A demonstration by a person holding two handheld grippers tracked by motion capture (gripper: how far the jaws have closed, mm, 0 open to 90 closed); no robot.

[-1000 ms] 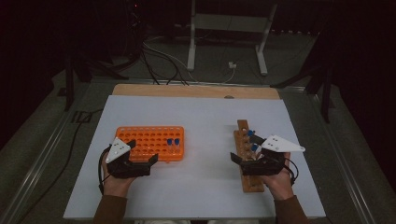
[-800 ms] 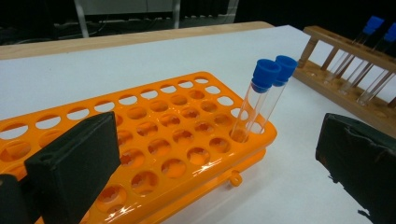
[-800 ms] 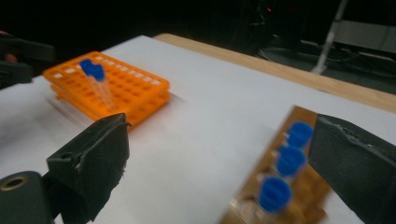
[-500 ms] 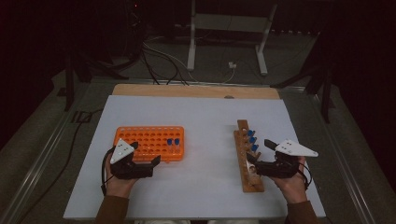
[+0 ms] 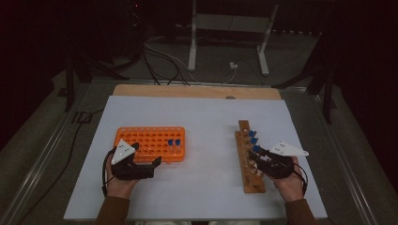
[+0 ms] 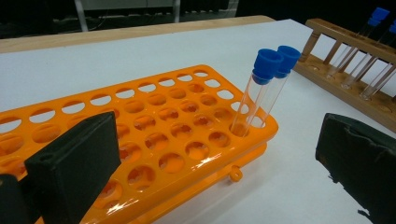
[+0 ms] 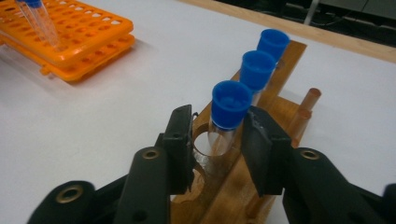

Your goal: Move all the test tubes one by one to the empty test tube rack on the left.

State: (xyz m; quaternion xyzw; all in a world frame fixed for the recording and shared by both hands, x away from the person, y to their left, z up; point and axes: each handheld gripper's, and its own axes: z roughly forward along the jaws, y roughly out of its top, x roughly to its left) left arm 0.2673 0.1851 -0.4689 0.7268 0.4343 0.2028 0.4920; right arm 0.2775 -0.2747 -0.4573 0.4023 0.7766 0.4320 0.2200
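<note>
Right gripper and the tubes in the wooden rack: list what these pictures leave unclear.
- Right gripper: jaws flank the nearest tube; pad contact too close to judge in its own view.
- Wooden rack: in the high view the hand covers the near holes.
- Tube contents: glass too small and dim in every view.

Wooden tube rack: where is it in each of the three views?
High view: wooden rack right of centre, under the right gripper.
Left gripper view: upper right corner.
Right gripper view: centre, running away from the jaws.
Shared landmark: orange rack with two blue-capped tubes.
</note>
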